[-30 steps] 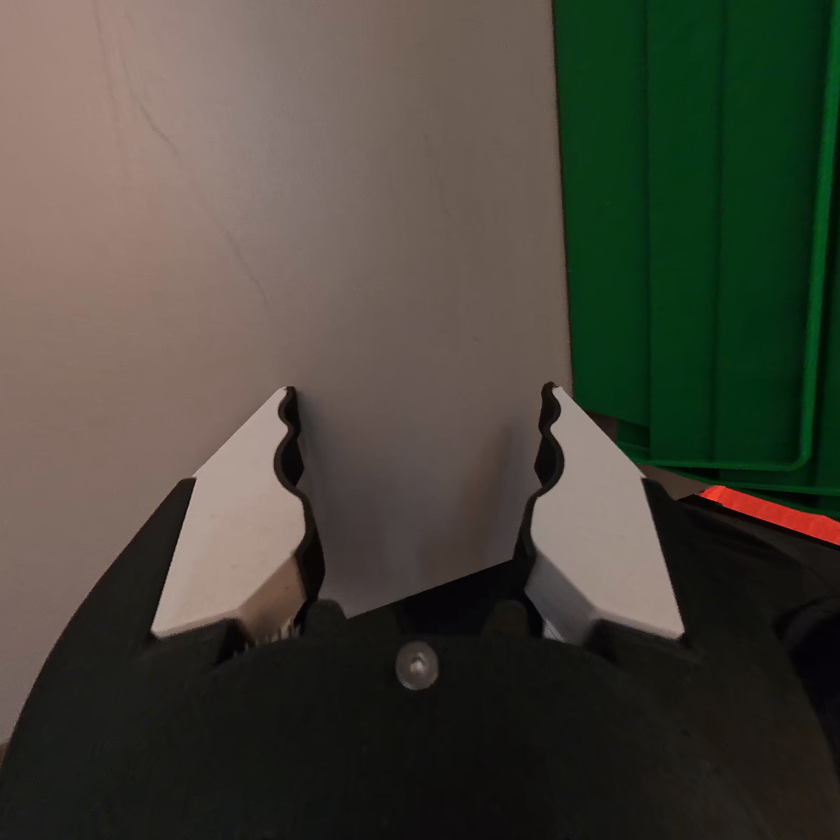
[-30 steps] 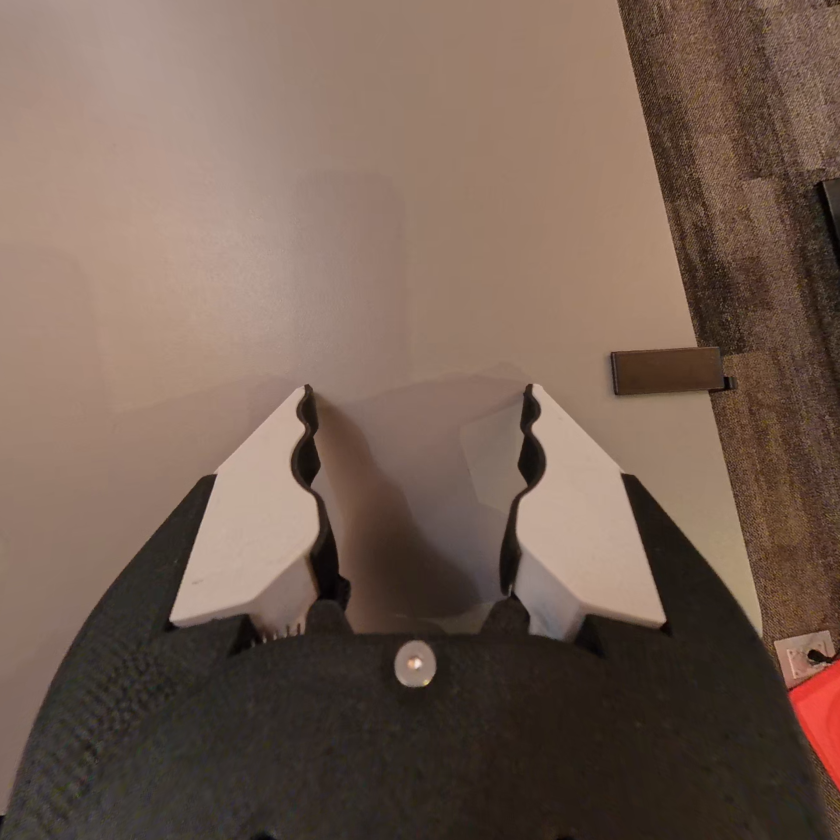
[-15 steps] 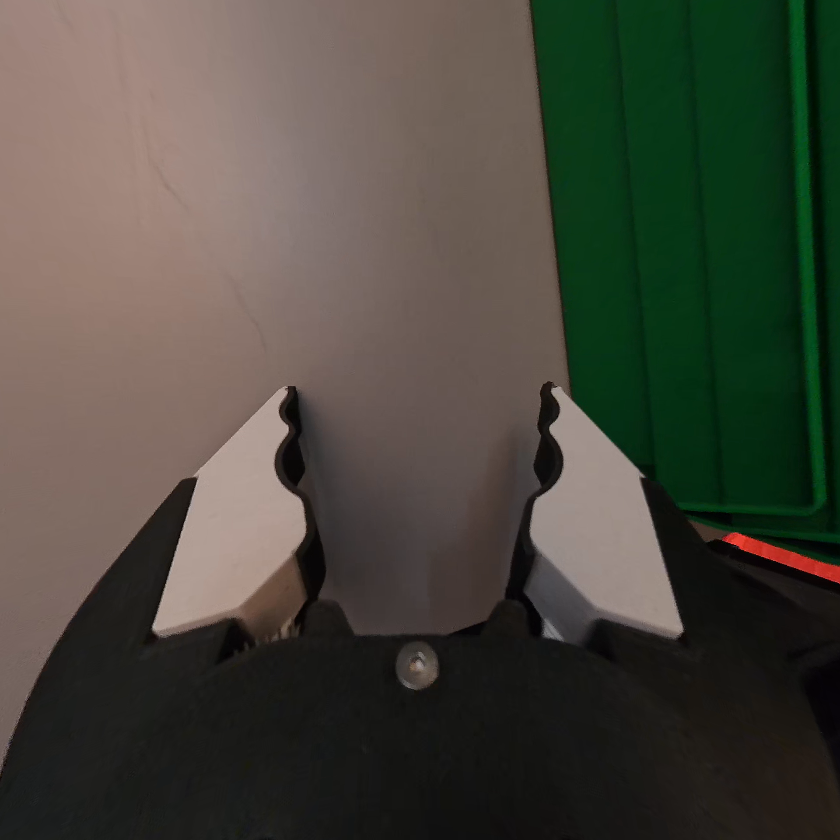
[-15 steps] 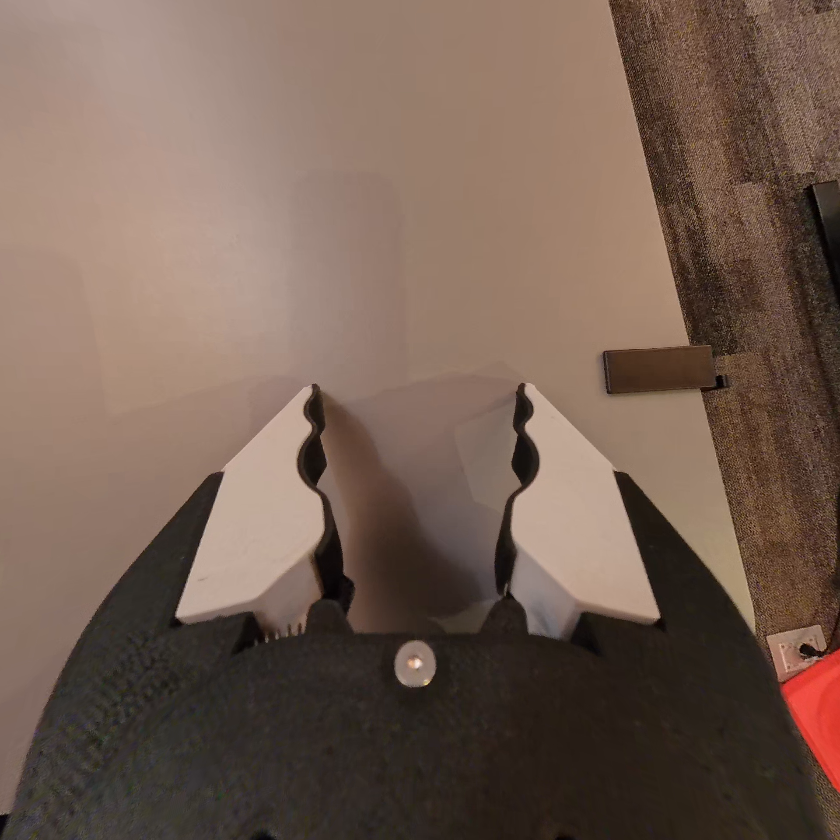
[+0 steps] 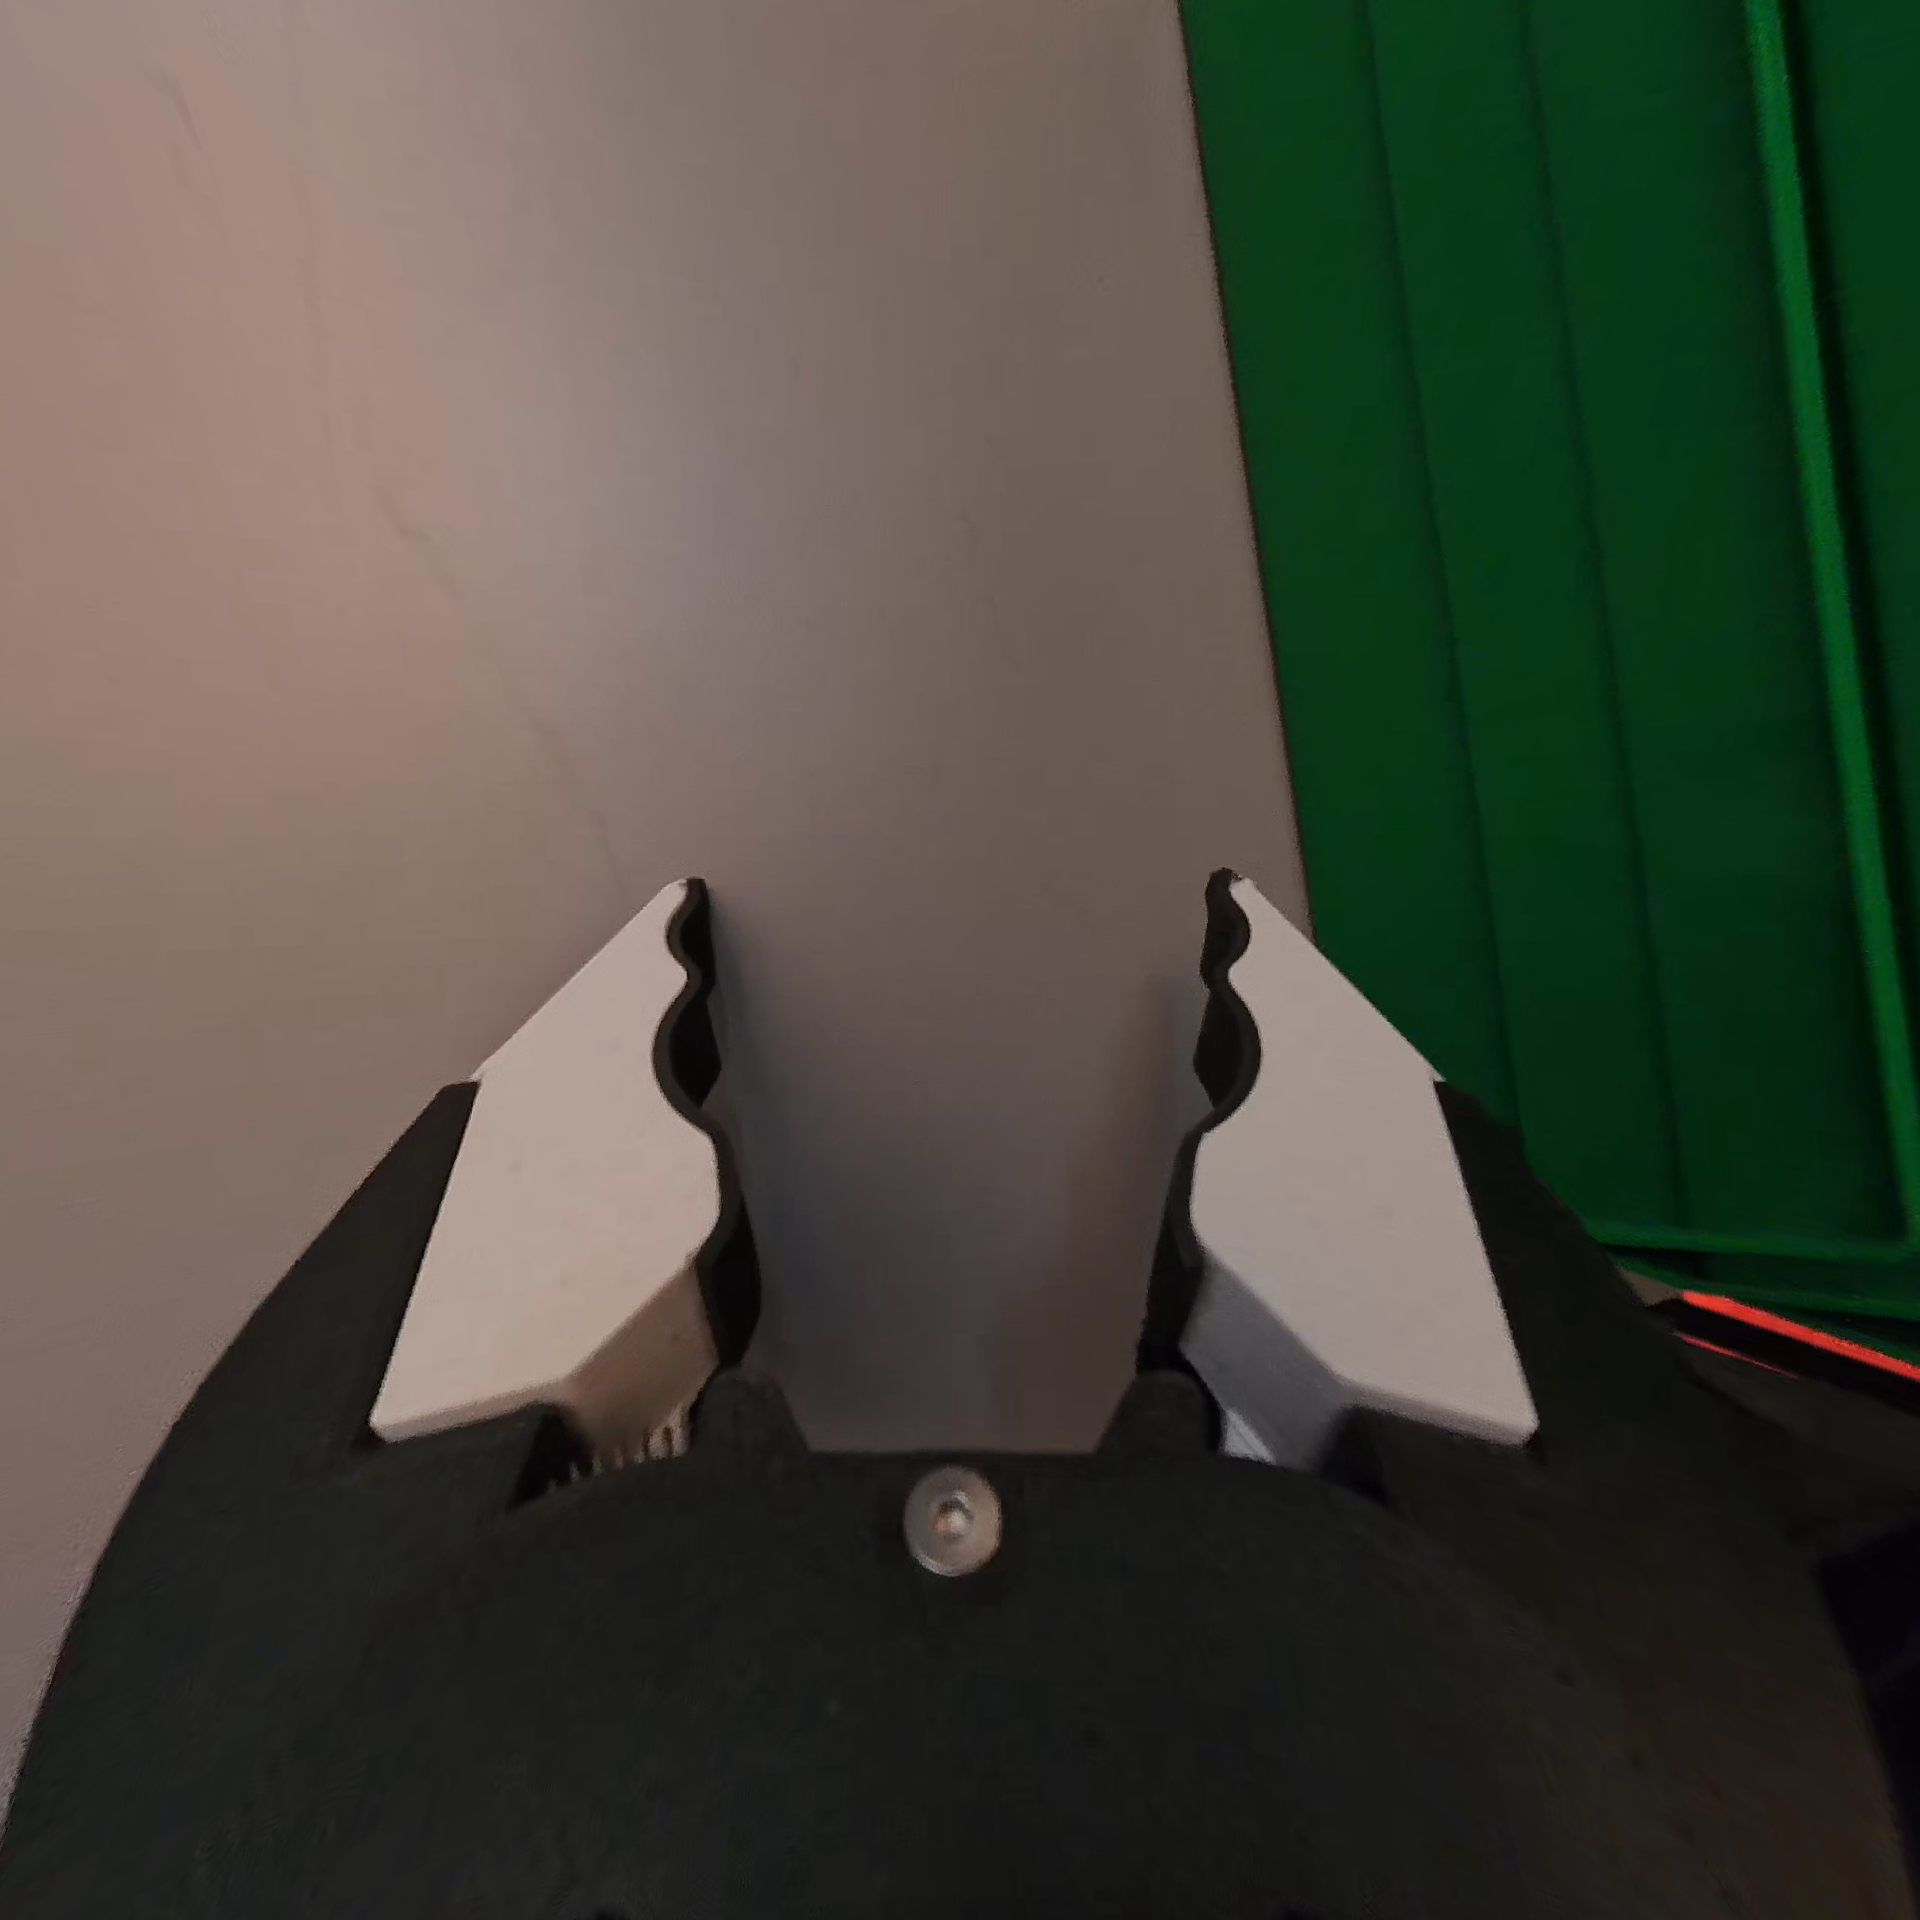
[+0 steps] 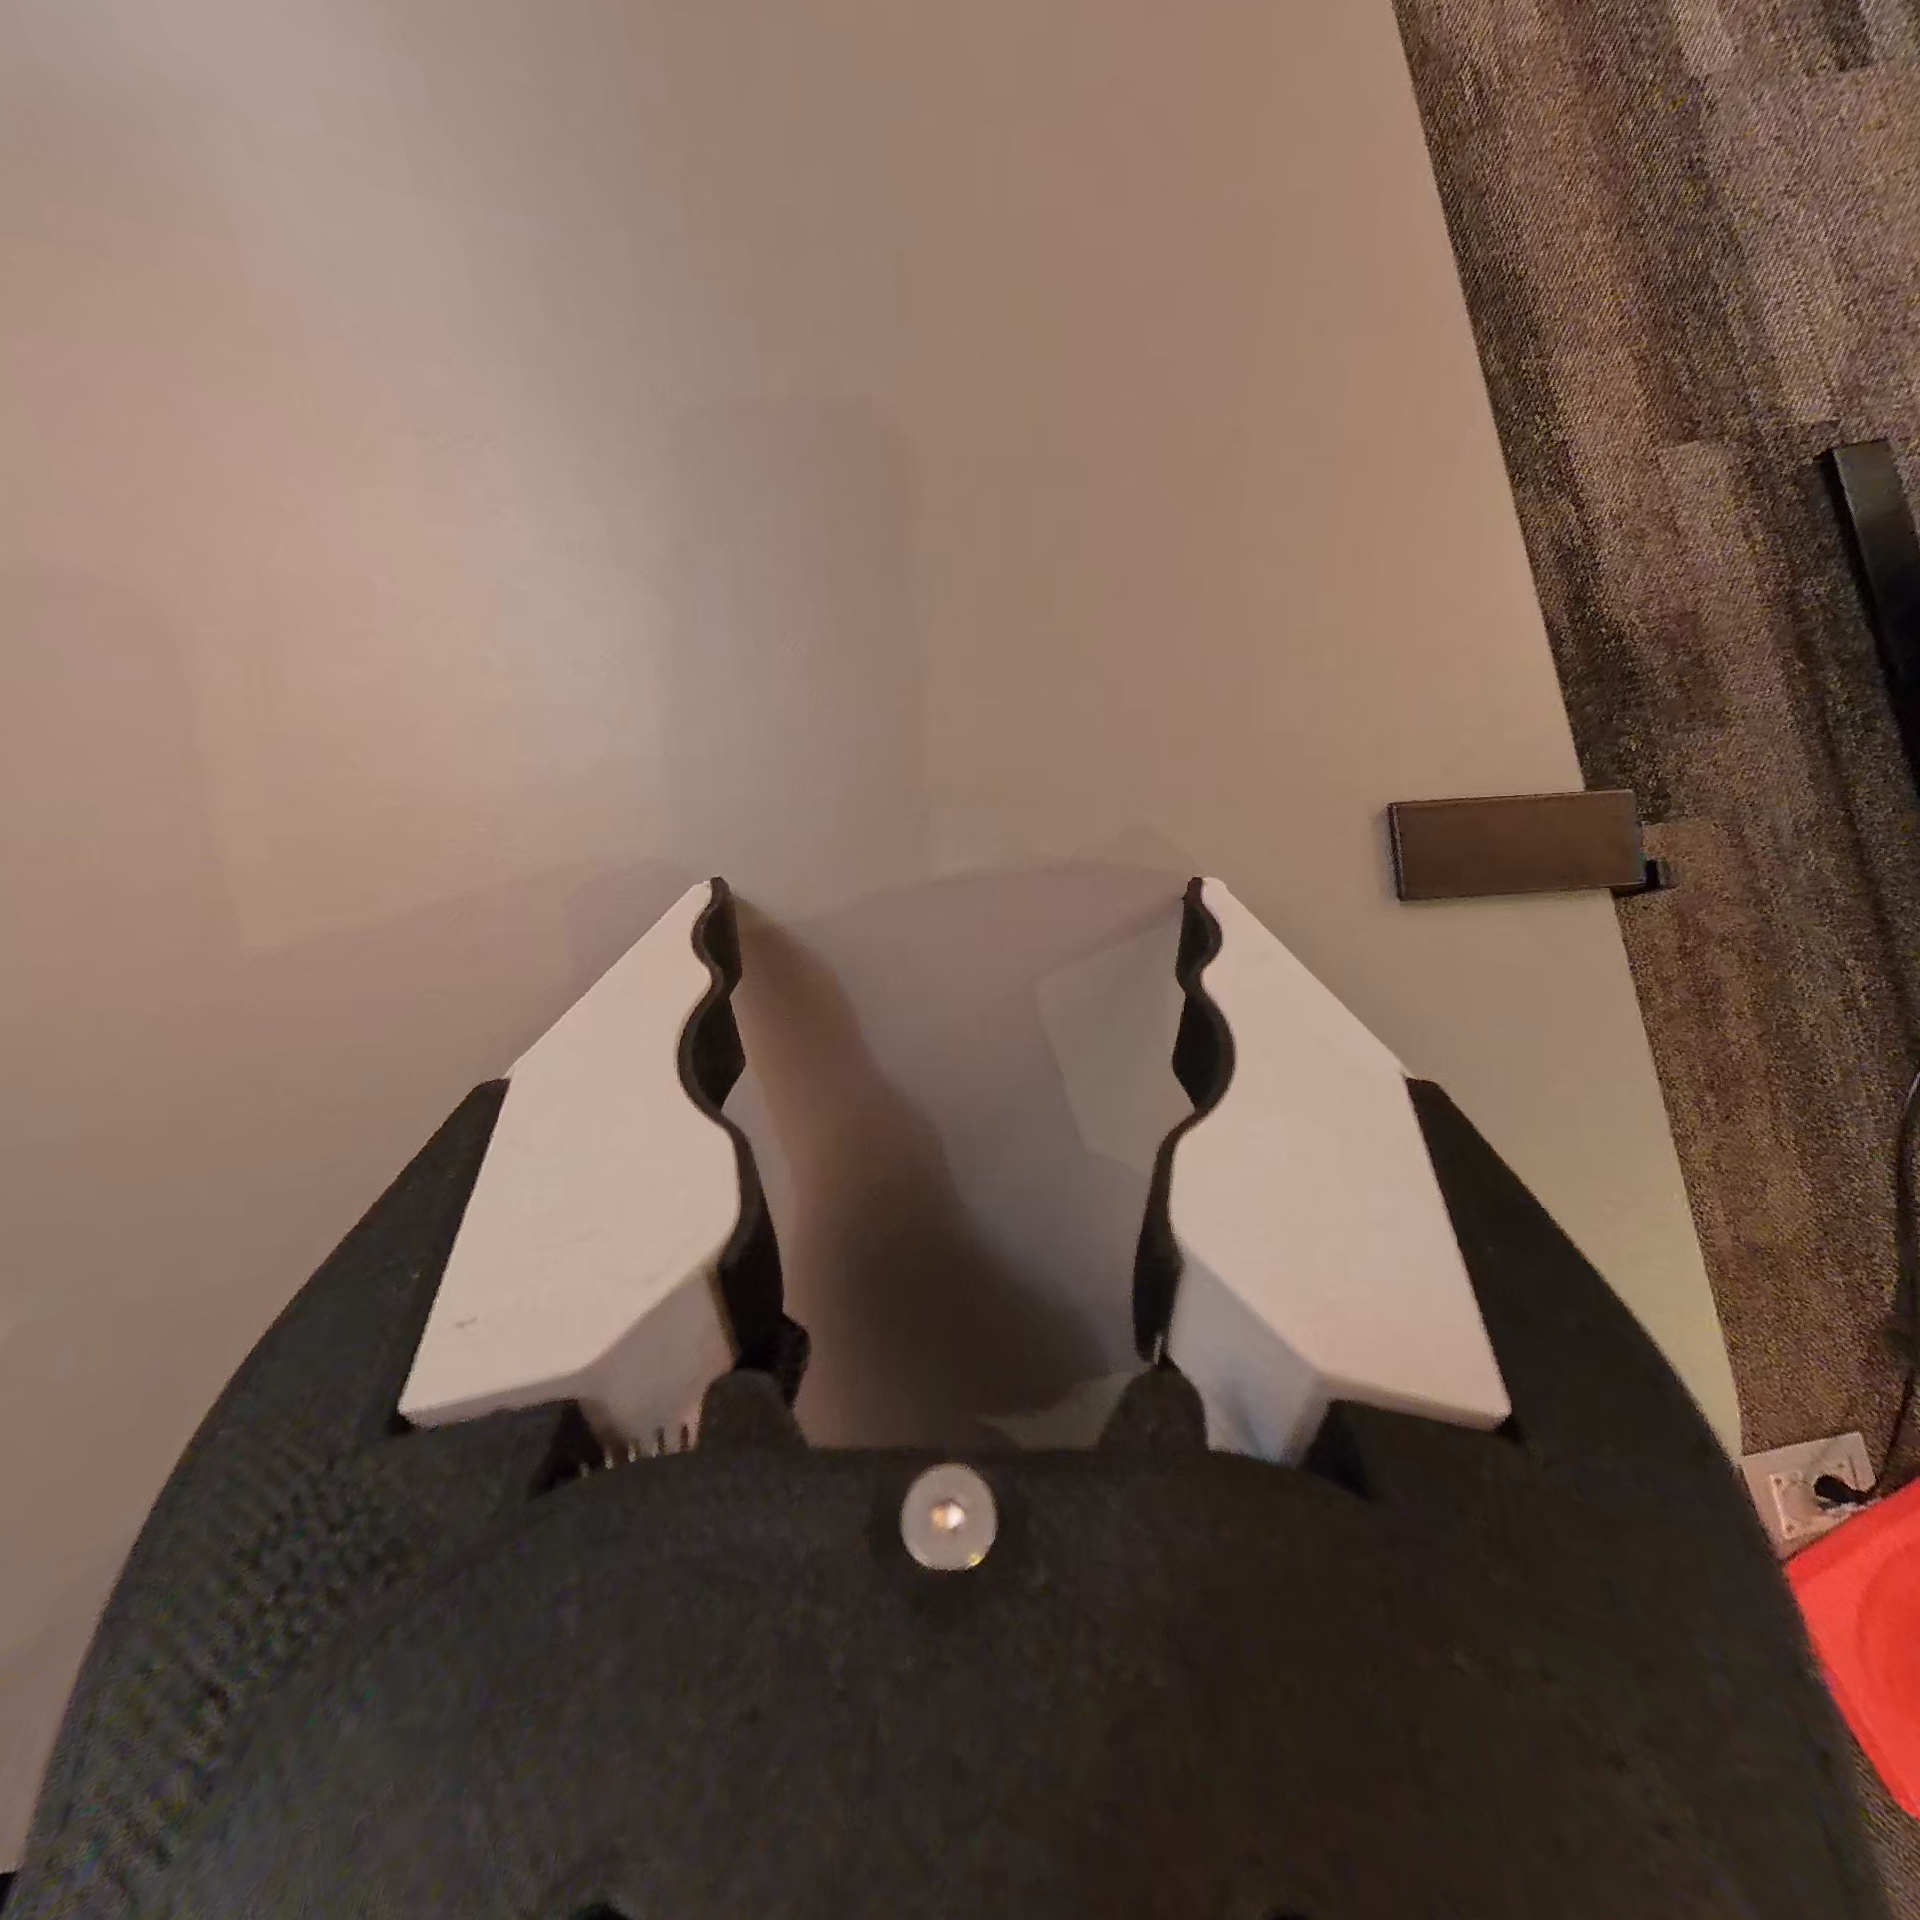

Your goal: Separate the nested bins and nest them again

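A green bin [image 5: 1621, 582] fills the right side of the left wrist view and stands on the pale table [image 5: 623, 468]. Ribs and a rim line run along its side; whether one bin sits inside another I cannot tell. My left gripper [image 5: 958, 883] is open and empty, just left of the bin, its right finger close to the bin's wall. My right gripper [image 6: 954, 883] is open and empty above bare table [image 6: 623, 468]. No bin shows in the right wrist view.
A red strip [image 5: 1808, 1335] shows below the green bin. In the right wrist view the table's right edge borders dark carpet [image 6: 1714, 416]. A dark flat block [image 6: 1512, 847] lies at that edge. A red object [image 6: 1860, 1621] and a floor socket plate [image 6: 1808, 1486] are at the lower right.
The left gripper has moved forward along the green bin and its fingers have closed in a little. The right gripper's fingers have also narrowed slightly and it has shifted a little right.
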A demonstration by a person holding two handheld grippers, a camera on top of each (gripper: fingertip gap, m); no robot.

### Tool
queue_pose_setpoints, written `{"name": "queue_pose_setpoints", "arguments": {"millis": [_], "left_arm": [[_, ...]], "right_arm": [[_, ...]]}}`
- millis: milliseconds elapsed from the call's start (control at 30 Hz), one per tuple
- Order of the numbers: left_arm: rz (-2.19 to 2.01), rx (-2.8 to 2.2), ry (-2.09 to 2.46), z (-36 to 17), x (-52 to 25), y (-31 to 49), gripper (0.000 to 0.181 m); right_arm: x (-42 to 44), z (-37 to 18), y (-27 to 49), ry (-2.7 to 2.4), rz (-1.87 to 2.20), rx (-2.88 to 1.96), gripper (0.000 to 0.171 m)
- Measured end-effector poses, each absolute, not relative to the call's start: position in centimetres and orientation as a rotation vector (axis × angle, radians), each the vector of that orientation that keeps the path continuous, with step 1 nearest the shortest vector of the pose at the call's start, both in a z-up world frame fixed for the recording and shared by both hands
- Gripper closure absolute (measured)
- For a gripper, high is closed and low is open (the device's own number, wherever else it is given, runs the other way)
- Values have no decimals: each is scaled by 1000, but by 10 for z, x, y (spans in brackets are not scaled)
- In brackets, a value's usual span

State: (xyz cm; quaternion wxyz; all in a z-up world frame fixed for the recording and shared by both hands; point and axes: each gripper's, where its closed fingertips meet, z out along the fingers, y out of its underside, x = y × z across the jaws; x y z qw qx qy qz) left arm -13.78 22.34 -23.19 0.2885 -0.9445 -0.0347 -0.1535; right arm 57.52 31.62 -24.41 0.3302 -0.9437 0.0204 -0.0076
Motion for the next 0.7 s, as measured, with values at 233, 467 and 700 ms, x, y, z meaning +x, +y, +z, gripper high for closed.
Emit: {"name": "queue_pose_setpoints", "arguments": {"millis": [233, 467, 700], "left_arm": [[-414, -2485, -88, -223, -140, 224, 94], [-439, -2449, -115, -213, -141, 226, 96], [-515, -2452, -138, -200, -137, 227, 86]], "right_arm": [[574, -235, 316, 43, -26, -2455, 88], [574, -226, 316, 35, -24, -2454, 89], [566, -220, 314, -11, -5, -2505, 63]]}}
